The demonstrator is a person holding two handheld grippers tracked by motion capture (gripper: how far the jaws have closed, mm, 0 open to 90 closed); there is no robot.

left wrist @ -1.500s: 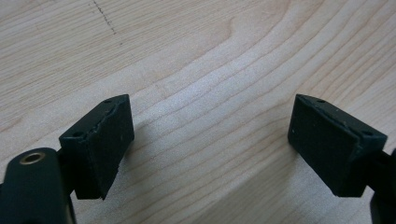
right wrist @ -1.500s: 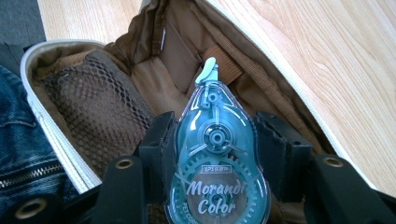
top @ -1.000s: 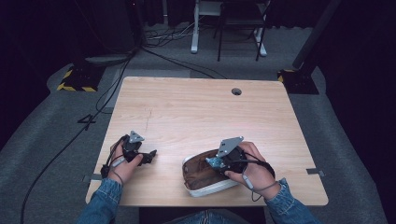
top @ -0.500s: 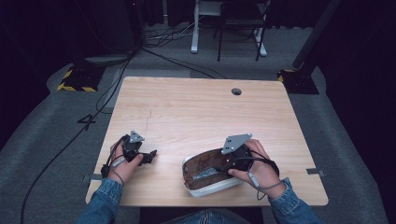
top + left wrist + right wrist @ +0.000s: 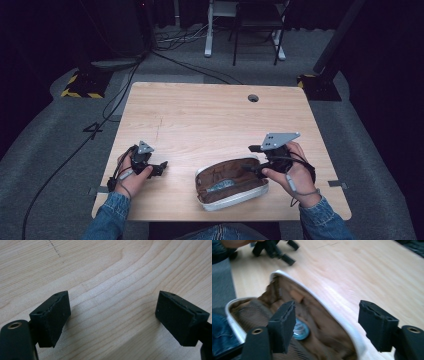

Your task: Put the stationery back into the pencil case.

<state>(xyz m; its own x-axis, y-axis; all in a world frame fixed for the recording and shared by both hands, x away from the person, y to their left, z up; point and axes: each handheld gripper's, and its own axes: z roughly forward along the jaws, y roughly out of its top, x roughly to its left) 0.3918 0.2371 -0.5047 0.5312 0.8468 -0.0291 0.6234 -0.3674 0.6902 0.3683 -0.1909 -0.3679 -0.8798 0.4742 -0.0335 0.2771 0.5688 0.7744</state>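
We've got the pouch lying open at table's 6 o'clock edge, item inside. R gripper jaws just been opening, wide, holding nothing; L gripper open, empty. Closing's left, we reckon.

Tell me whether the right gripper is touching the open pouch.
Cannot tell. In the right gripper view, the right gripper straddles the pouch rim with its fingers open, having just widened, but neither contact nor gap shows plainly.
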